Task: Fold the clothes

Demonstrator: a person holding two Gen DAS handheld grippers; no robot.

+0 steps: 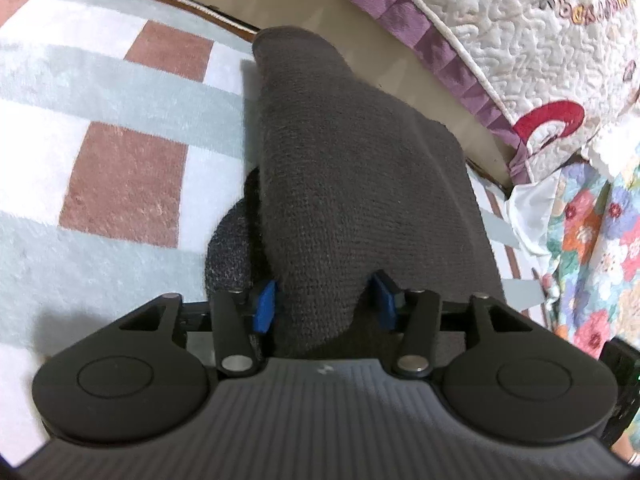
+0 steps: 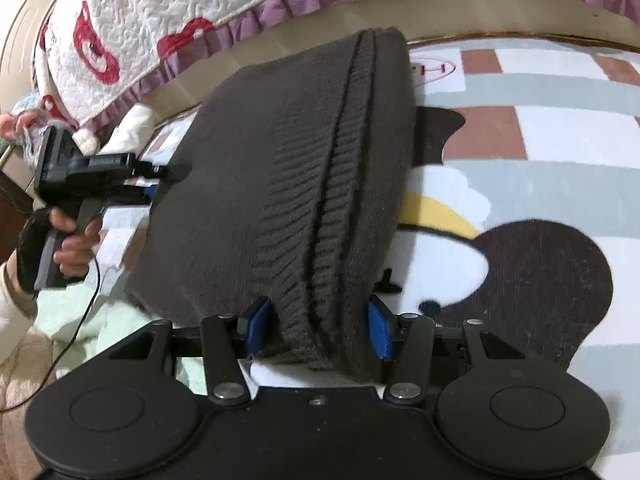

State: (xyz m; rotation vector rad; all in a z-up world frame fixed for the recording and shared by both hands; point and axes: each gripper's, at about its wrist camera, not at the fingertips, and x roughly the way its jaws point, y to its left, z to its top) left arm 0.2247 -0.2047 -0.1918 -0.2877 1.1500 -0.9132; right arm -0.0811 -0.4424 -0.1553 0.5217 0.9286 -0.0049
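A dark grey knitted garment (image 1: pixel 352 184) lies folded on a checked rug (image 1: pixel 120 184). In the left wrist view my left gripper (image 1: pixel 326 300) has its blue pads on either side of a thick fold of the knit and is shut on it. In the right wrist view the same garment (image 2: pixel 280 184) shows its ribbed hem edges running toward the camera, and my right gripper (image 2: pixel 318 328) is shut on that ribbed end. The left gripper (image 2: pixel 156 184) also shows in the right wrist view, held by a hand at the garment's far left edge.
A quilted bedspread with a purple ruffle (image 1: pixel 520 40) hangs at the rug's far edge; it also shows in the right wrist view (image 2: pixel 168 12). A floral cloth (image 1: pixel 592 240) lies at right. The rug (image 2: pixel 540 184) spreads to the right with a dark cartoon pattern. A black cable (image 2: pixel 86 312) trails at left.
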